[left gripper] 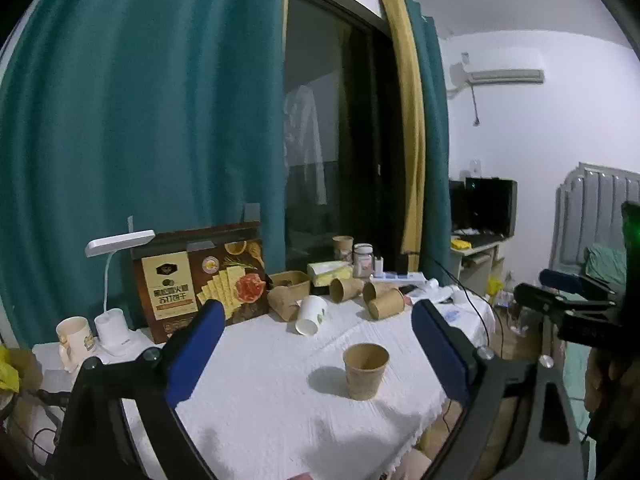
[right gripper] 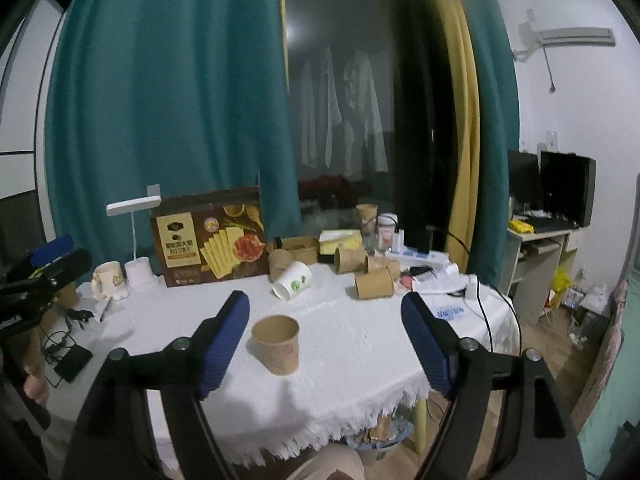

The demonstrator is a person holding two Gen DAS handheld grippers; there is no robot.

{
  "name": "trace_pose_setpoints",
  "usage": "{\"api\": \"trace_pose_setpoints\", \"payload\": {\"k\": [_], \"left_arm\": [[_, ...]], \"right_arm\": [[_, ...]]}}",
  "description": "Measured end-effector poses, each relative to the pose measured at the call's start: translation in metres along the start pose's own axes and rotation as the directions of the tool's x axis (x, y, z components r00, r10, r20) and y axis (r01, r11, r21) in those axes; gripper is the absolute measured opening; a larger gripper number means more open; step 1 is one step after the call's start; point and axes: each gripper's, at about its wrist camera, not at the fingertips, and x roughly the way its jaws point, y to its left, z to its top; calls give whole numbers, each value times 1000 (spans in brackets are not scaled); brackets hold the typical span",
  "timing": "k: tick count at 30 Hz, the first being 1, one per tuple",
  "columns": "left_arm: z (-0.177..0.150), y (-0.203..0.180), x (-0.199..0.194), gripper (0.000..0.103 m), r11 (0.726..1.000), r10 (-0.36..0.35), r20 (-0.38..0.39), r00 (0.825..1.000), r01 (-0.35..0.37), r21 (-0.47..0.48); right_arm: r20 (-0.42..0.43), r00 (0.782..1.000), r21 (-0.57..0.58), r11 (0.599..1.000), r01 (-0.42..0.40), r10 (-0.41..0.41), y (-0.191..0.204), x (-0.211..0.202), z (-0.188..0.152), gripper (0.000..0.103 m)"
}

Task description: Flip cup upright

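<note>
A brown paper cup (left gripper: 366,370) stands upright, mouth up, on the white tablecloth (left gripper: 260,380) near the front edge. It also shows in the right wrist view (right gripper: 277,343). My left gripper (left gripper: 318,316) is open and empty, held back from the cup, which sits between its blue fingers (left gripper: 196,344). My right gripper (right gripper: 325,306) is open and empty, with the cup just inside its left finger (right gripper: 224,344). The right gripper also shows at the right edge of the left wrist view (left gripper: 560,300).
Several brown cups (right gripper: 374,283) and a white cup (right gripper: 293,280) lie on their sides at the back. A cracker box (right gripper: 210,240), a white desk lamp (right gripper: 134,240), a mug (right gripper: 106,280), tissue box (right gripper: 340,240) and jar (right gripper: 386,232) stand behind. Cables (right gripper: 64,344) lie left.
</note>
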Motion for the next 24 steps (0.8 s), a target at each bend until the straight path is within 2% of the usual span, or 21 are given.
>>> {"api": "trace_pose_setpoints", "payload": {"k": [9, 24], "left_arm": [[-4, 26, 3, 102, 999, 5, -12, 1000, -6, -51], [-19, 44, 12, 103, 999, -10, -36, 999, 8, -50]], "right_arm": [[-17, 1000, -20, 1000, -18, 18, 24, 15, 6, 82], [-54, 998, -46, 998, -35, 33, 48, 42, 3, 82]]}}
